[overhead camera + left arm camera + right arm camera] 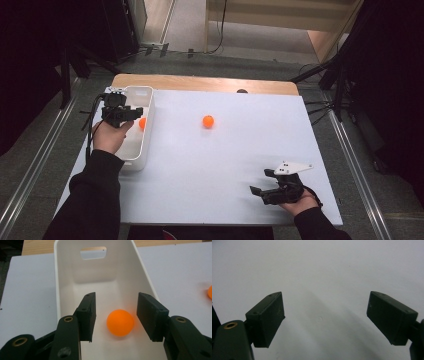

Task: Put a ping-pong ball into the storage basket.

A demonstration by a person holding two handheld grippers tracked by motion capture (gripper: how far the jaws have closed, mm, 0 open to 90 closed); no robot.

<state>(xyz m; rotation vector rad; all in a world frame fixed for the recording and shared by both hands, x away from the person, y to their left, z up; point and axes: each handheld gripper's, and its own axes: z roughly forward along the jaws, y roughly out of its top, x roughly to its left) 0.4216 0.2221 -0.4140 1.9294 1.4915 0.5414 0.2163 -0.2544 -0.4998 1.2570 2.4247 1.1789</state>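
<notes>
A white oblong bin (pixel 148 102) stands at the table's left edge. One orange ball (pixel 142 122) lies on its floor. My left gripper (pixel 132 114) hangs over the bin and points into it. In the left gripper view the ball (pixel 120 322) rests on the bin's floor between the two black pads (pixel 88 315), with a gap on each side. A second orange ball (pixel 208 121) sits on the white tabletop to the right of the bin. My right gripper (pixel 259 181) is near the front right edge, its jaws wide apart over bare table (pixel 324 270).
The white board (pixel 225 165) covers a wooden table whose far edge (pixel 200 82) shows at the back. A small dark object (pixel 242 91) lies on that far edge. The bin's far wall has a handle slot (pixel 93 252).
</notes>
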